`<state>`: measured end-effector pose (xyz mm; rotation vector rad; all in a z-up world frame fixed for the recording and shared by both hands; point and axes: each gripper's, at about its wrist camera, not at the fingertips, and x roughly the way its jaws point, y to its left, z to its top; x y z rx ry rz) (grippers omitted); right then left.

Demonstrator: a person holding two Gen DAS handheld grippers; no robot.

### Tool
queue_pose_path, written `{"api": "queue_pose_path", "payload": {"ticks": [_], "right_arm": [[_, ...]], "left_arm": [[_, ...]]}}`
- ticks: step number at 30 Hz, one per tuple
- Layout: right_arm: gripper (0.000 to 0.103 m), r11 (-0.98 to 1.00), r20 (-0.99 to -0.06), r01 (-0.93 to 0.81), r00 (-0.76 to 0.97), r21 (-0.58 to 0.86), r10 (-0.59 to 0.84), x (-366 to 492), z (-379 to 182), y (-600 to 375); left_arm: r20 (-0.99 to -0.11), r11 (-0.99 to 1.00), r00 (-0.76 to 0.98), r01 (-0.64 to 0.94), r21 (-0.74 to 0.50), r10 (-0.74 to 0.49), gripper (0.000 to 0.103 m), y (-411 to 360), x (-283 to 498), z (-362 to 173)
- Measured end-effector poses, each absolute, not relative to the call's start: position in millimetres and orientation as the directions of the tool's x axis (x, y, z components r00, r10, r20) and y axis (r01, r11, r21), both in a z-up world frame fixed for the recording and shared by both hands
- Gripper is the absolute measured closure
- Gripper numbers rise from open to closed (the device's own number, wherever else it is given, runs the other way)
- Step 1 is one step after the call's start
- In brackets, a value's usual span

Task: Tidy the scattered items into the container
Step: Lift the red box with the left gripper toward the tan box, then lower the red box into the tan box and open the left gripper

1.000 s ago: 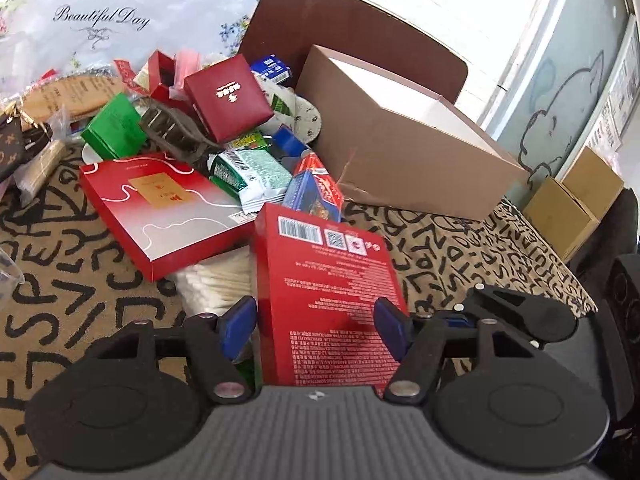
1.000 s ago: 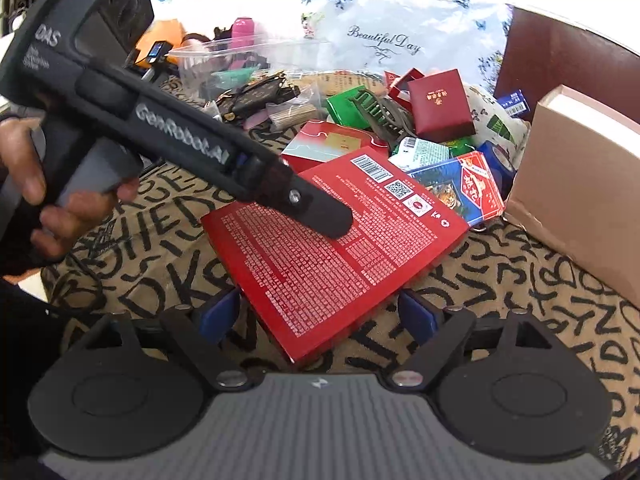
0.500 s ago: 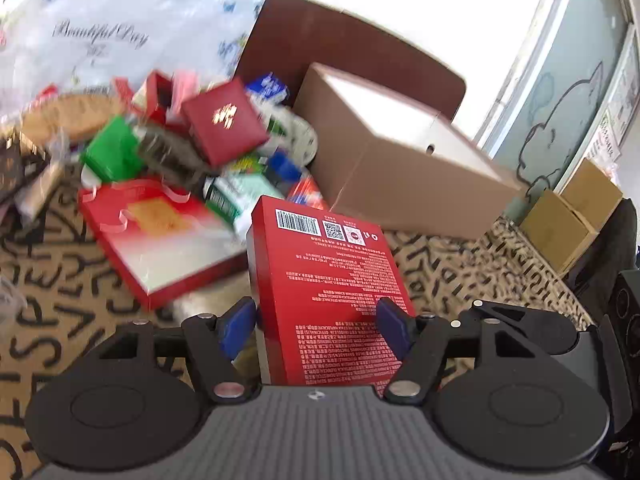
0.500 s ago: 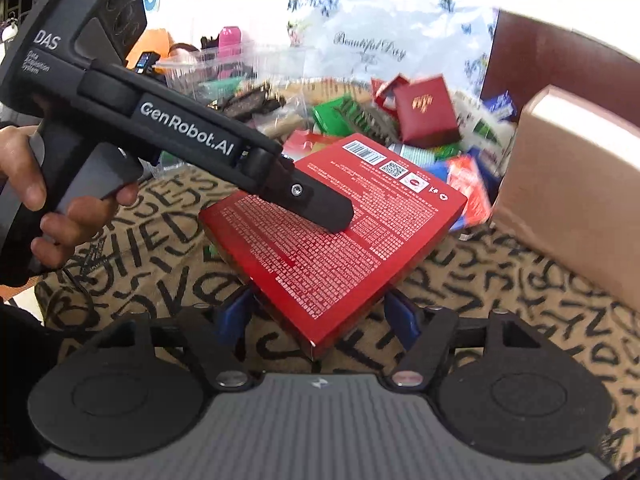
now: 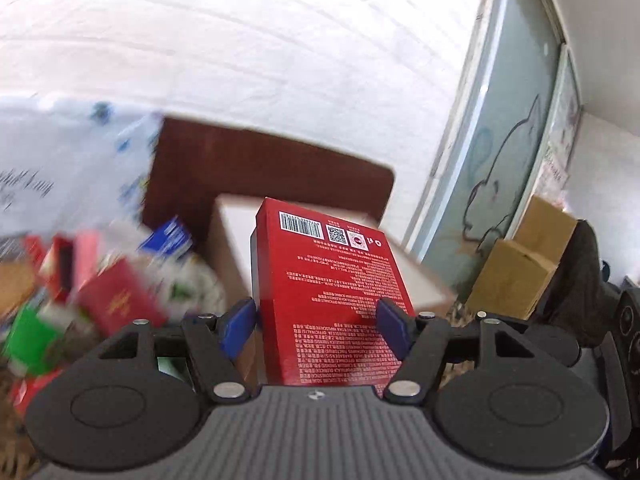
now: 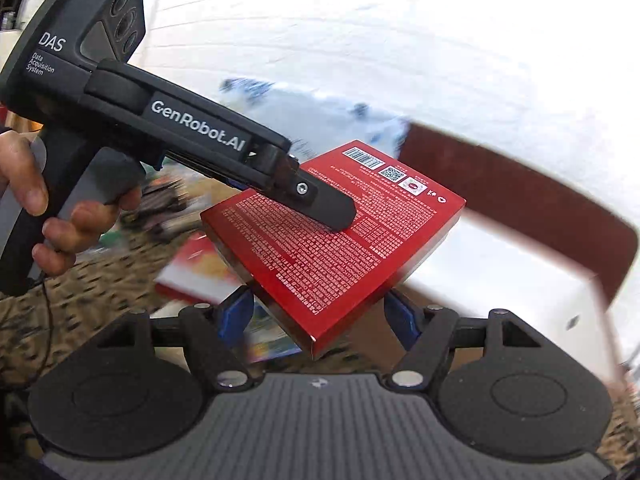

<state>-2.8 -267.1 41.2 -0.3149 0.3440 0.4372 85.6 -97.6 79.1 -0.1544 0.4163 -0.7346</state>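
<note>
My left gripper (image 5: 316, 322) is shut on a flat red box (image 5: 326, 292) with white print and a barcode, held up in the air. In the right wrist view the same red box (image 6: 336, 240) sits between my right gripper's (image 6: 320, 316) blue pads, its corner near the palm; both pads touch its edges. The left gripper's black finger (image 6: 320, 200) lies across the box top. The open brown cardboard container (image 5: 232, 240) with a white inside stands behind the box; it also shows at the right in the right wrist view (image 6: 520, 280).
A blurred pile of small boxes lies left of the container: a dark red box (image 5: 116, 300), a green one (image 5: 28, 332), a blue one (image 5: 168, 236). A brown chair back (image 5: 260, 168) stands behind. Cardboard cartons (image 5: 520, 264) sit at the far right.
Both grippers have lifted the red box off the patterned cloth and tilted upward toward the container. The right gripper's pads have closed in on the box.
</note>
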Motion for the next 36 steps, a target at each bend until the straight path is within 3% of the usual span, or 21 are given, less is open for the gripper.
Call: {"api": "queue_pose_path", "payload": {"ticks": [7, 14, 28, 29, 33, 36], "right_arm": [[0.033, 0.891, -0.380, -0.378, 0.885, -0.252, 0.268, 51.9, 68.1, -308.8], [0.033, 0.905, -0.456, -0.348, 0.865, -0.244, 0.209, 104.2, 73.0, -348.1], [0.033, 0.934, -0.651, -0.319, 0.745, -0.161, 0.142, 195.0, 38.2, -401.8], [0.033, 0.937, -0.664, -0.314, 0.735, -0.153, 0.138, 202.4, 35.8, -403.7], [0.032, 0.955, -0.722, -0.273, 0.683, -0.112, 0.111, 231.2, 21.0, -403.9], [0.030, 0.967, -0.753, -0.226, 0.655, -0.114, 0.064, 252.2, 12.3, -401.0]], "left_arm": [[-0.322, 0.710, 0.634, 0.647, -0.276, -0.703, 0.034, -155.9, 139.4, 101.5], [-0.358, 0.707, 0.610, 0.635, -0.312, -0.707, 0.034, -203.0, 187.3, 95.0], [-0.515, 0.750, 0.562, 0.591, -0.297, -0.647, 0.035, -274.4, 268.6, 48.1], [-0.534, 0.757, 0.556, 0.581, -0.299, -0.637, 0.034, -277.2, 275.0, 42.9], [-0.648, 0.768, 0.431, 0.481, -0.424, -0.628, 0.008, -279.4, 303.6, 24.6], [-0.648, 0.752, 0.396, 0.449, -0.482, -0.651, 0.006, -269.9, 309.7, 19.4]]}}
